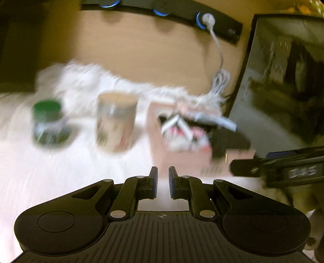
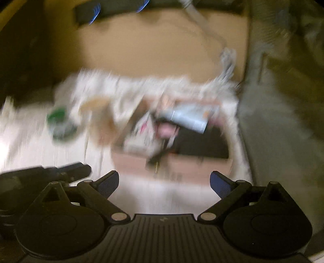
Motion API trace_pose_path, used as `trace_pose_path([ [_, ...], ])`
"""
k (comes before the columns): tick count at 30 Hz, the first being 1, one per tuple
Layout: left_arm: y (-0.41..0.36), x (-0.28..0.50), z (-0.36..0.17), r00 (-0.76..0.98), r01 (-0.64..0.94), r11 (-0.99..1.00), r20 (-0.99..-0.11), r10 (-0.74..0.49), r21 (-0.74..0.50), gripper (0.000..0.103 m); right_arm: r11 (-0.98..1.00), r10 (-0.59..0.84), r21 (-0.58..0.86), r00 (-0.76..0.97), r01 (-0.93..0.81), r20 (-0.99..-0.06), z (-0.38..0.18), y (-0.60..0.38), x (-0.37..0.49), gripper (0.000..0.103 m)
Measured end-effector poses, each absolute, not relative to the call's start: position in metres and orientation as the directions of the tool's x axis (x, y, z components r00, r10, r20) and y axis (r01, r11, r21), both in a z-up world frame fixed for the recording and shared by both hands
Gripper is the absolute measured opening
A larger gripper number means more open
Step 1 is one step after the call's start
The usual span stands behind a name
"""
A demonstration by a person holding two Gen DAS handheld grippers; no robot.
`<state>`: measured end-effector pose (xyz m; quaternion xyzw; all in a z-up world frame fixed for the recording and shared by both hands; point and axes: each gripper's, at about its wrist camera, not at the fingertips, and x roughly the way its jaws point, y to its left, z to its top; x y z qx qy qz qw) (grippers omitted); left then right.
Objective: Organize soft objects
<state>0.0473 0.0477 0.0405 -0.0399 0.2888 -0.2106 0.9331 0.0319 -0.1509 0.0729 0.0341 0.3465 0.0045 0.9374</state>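
Note:
A white fluffy cloth (image 1: 91, 81) lies along the back of the white surface, and its right end reaches behind an open pink cardboard box (image 1: 182, 161). The box holds several packets and a grey-blue pack (image 1: 218, 121) that lies across its top. My left gripper (image 1: 163, 172) hovers just in front of the box, shut, with nothing between its pads. In the right wrist view the same box (image 2: 182, 168) and fluffy cloth (image 2: 121, 87) are blurred. My right gripper (image 2: 164, 178) stands wide open and empty in front of the box. Its black body (image 1: 283, 172) shows at the right of the left wrist view.
A green-lidded jar (image 1: 47, 123) and a tan-lidded canister (image 1: 115, 123) stand left of the box. A dark screen (image 1: 283, 81) rises on the right. A black power strip (image 1: 182, 14) on the wall feeds a white cable (image 1: 219, 76) that coils down behind the box.

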Motion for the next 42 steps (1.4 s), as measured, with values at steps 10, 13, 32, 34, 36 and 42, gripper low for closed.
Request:
trace_pose_path([
  [10, 0.02, 0.0, 0.0, 0.762, 0.17, 0.978, -0.613, -0.207, -0.118, 0.013, 0.993, 0.093, 0.015, 0.678, -0.12, -0.729, -0.001, -0.154, 0.033, 0.103],
  [13, 0.014, -0.003, -0.002, 0.771, 0.147, 0.985, -0.613, -0.172, -0.092, 0.013, 0.988, 0.127, 0.029, 0.679, -0.154, -0.723, -0.004, -0.159, 0.033, 0.103],
  [32, 0.0, -0.009, -0.003, 0.789, 0.121, 0.993, -0.606, -0.103, -0.011, 0.013, 0.975, 0.192, 0.029, 0.764, -0.221, -0.616, -0.016, -0.163, 0.026, 0.103],
  [34, 0.001, -0.01, -0.003, 0.788, 0.121, 0.992, -0.606, -0.107, -0.017, 0.013, 0.975, 0.193, 0.03, 0.764, -0.222, -0.616, -0.016, -0.163, 0.026, 0.103],
  [36, 0.0, -0.009, -0.002, 0.788, 0.12, 0.993, -0.606, -0.106, -0.017, 0.013, 0.974, 0.194, 0.03, 0.763, -0.223, -0.616, -0.016, -0.164, 0.026, 0.103],
  [42, 0.0, -0.009, -0.003, 0.788, 0.12, 0.993, -0.606, -0.106, -0.017, 0.013, 0.974, 0.193, 0.03, 0.764, -0.223, -0.616, -0.016, -0.163, 0.026, 0.103],
])
